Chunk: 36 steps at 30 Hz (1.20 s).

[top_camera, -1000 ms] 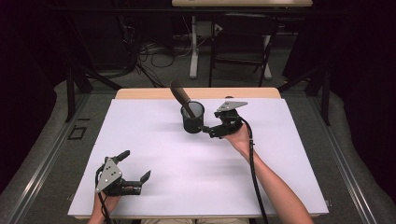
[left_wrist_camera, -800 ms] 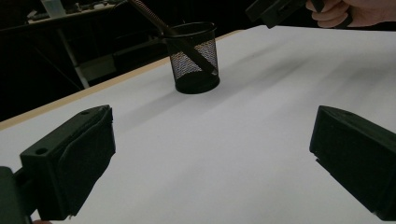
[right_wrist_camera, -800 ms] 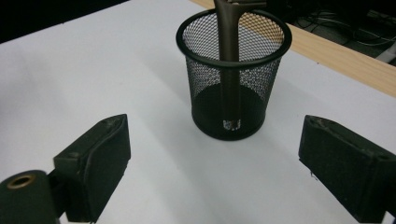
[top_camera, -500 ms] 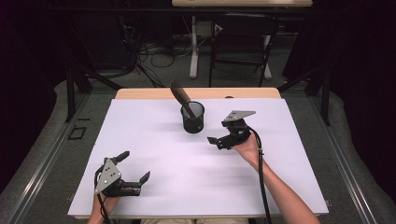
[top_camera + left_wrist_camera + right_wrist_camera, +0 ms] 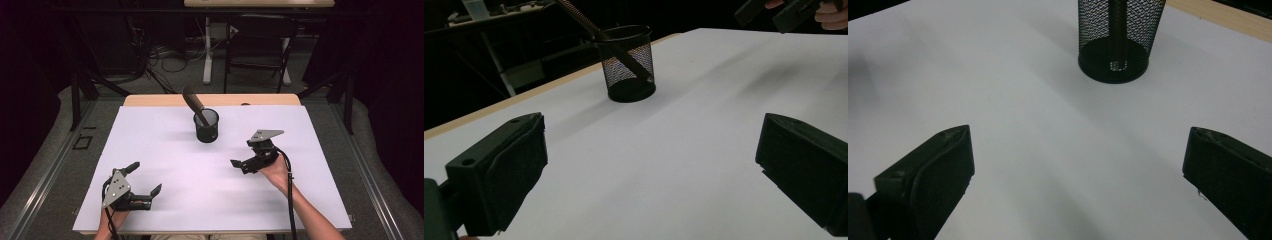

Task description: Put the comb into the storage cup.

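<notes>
A black mesh cup (image 5: 206, 125) stands at the far middle of the white table (image 5: 165, 145), with a dark brown stick (image 5: 192, 101) leaning out of it to the upper left. My right gripper (image 5: 241, 153) hovers to the cup's near right, pointing left. Its jaws have just been opening and now stand wide with nothing between them. In the right gripper view the cup (image 5: 1120, 35) is ahead of the gripper (image 5: 1078, 175), well apart. My left gripper (image 5: 147, 176) rests open and empty at the near left corner. From the left gripper (image 5: 651, 170) the cup (image 5: 629, 65) looks far off.
The white sheet covers a wooden tabletop whose far edge (image 5: 150, 100) shows behind the cup. Dark floor, cables and table legs (image 5: 207, 55) lie beyond. A cable (image 5: 290, 195) trails from the right gripper along the forearm.
The right gripper has drawn back from beside the cup toward the near right, its jaws spreading wider. The left gripper has stayed put.
</notes>
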Motion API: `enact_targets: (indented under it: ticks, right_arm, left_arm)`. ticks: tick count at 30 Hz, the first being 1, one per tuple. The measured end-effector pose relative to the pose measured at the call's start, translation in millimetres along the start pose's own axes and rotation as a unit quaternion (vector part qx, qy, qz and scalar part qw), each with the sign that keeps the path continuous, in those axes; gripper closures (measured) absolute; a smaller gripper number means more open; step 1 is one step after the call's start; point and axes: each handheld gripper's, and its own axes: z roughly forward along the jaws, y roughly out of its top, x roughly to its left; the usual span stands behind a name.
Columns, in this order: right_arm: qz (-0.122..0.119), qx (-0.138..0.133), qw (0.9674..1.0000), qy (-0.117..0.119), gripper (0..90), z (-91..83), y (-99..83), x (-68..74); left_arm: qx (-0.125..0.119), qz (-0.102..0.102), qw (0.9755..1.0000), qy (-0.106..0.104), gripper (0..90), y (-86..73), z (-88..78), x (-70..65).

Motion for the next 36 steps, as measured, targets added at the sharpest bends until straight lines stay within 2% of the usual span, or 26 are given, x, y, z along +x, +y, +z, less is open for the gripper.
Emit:
enact_targets:
  ticks: [4, 6, 10, 16, 27, 36]
  right_arm:
    - [-0.010, 0.004, 0.9999, -0.005, 0.0, -5.1, -5.0, 6.3]
    - [-0.021, 0.006, 0.9996, -0.016, 0.0, -7.8, -6.4, 9.1]
    - [-0.024, 0.008, 0.9996, -0.016, 0.0, -12.7, -10.4, 13.6]
    - [-0.024, 0.000, 0.9994, -0.027, 0.0, -24.0, -19.7, 16.9]
    - [-0.023, 0.009, 0.9987, -0.044, 0.0, -39.3, -39.9, 23.6]
    - [-0.023, 0.007, 0.9981, -0.056, 0.0, -51.3, -56.4, 29.1]
  left_arm:
    - [0.000, -0.001, 1.0000, 0.000, 0.4, -0.2, 0.1, 0.2]
    - [0.000, -0.001, 1.0000, 0.001, 0.4, -0.3, 0.1, 0.5]
    - [0.001, 0.000, 1.0000, 0.000, 0.4, -0.3, 0.2, 0.2]
    - [0.004, 0.002, 1.0000, -0.001, 0.4, -0.6, 0.9, -0.3]
    - [0.004, 0.000, 1.0000, 0.000, 0.4, -1.2, 0.7, -0.2]
    - [0.006, 0.001, 1.0000, -0.001, 0.4, -1.4, 1.2, -1.3]
